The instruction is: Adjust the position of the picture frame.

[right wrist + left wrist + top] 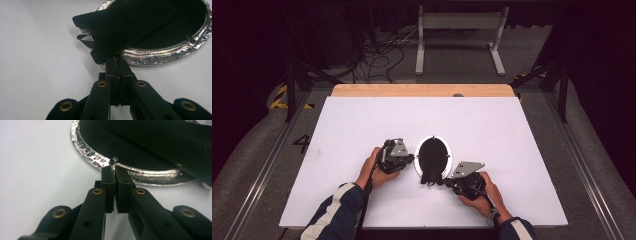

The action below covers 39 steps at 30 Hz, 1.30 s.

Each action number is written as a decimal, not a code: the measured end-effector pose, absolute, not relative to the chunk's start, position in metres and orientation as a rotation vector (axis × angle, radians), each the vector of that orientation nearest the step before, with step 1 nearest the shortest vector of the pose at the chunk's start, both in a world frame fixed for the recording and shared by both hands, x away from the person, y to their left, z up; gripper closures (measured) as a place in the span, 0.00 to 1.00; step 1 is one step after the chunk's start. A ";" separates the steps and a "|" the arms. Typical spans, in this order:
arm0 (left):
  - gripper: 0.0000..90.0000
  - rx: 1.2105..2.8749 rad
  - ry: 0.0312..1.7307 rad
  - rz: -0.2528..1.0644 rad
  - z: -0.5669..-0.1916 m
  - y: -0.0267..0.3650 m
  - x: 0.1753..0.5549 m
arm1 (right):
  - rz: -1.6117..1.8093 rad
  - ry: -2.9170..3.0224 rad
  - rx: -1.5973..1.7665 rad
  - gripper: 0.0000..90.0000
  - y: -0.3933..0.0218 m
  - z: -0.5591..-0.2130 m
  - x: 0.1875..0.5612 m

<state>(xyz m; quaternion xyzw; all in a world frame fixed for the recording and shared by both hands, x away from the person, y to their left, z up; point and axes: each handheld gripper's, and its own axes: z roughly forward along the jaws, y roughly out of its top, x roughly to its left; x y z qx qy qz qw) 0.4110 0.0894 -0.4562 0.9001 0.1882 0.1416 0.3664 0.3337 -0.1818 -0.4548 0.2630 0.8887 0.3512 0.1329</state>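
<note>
frame [432,158] flat on the table [362,125], lower centre, black back up | my left gripper [114,167] pinched on its little clip [113,160], probably turning it | right gripper [116,60] clamped shut at the stand flap [120,30], steadying I guess

Frame [432,156]: lies flat on the board [362,120], near the person's edge, about midway across.
Stand flap [120,27]: lies on the frame's back, its end reaching past the rim toward the person.
Left gripper [404,161]: just left of the frame, tips at its rim.
Right gripper [447,182]: before the frame, right of the flap's end, tips at the near rim.
Board: lies on the table, whose far edge [422,90] runs behind it.
</note>
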 end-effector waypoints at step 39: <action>0.32 2.145 0.693 0.339 -0.457 0.220 0.324 | 1.070 2.604 0.787 0.81 -0.184 -0.448 0.324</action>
